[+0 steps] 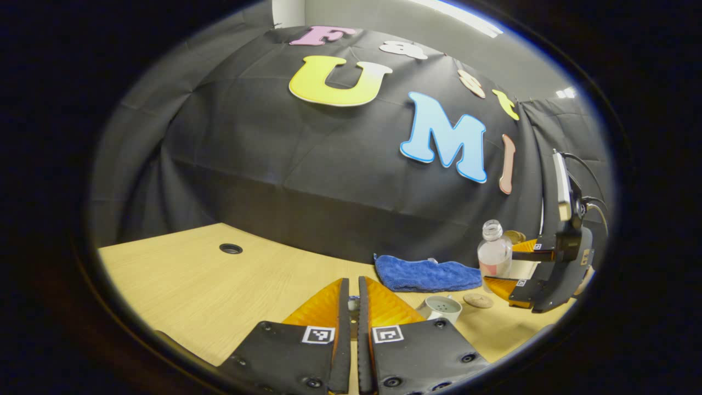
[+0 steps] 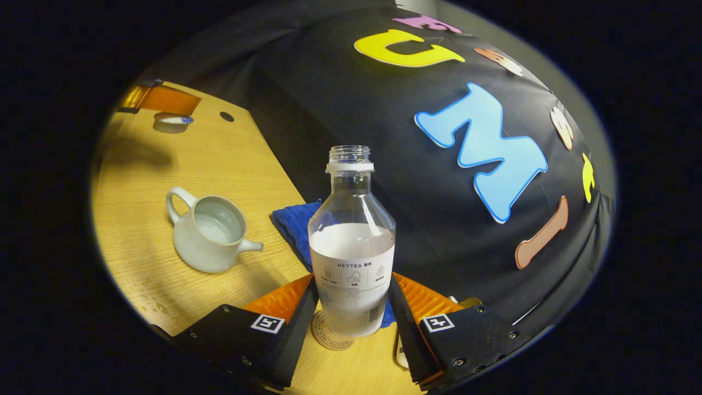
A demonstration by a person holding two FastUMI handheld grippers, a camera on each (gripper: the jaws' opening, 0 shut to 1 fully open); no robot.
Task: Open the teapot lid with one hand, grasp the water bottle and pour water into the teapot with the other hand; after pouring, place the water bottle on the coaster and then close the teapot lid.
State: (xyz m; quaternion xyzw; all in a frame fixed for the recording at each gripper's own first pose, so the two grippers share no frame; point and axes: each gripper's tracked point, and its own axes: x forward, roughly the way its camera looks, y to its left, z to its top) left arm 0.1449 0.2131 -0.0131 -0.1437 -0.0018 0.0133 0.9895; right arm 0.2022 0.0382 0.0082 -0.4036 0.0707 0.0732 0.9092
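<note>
- Left gripper (image 1: 352, 307): fingers close together on the small teapot lid (image 1: 354, 303), raised over the table (image 1: 181, 274).
- Teapot (image 2: 211, 233): open, water inside; pouring judged done.
- Right gripper (image 2: 351, 307): clamped on water bottle (image 2: 352, 247), above the coaster (image 2: 329, 332); placing and lid closing remain.

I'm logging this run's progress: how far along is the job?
The teapot stands open with water inside, so pouring looks done. The right gripper holds the uncapped water bottle upright above the coaster. The left gripper is shut on the lid. Left: release bottle, close teapot.
</note>
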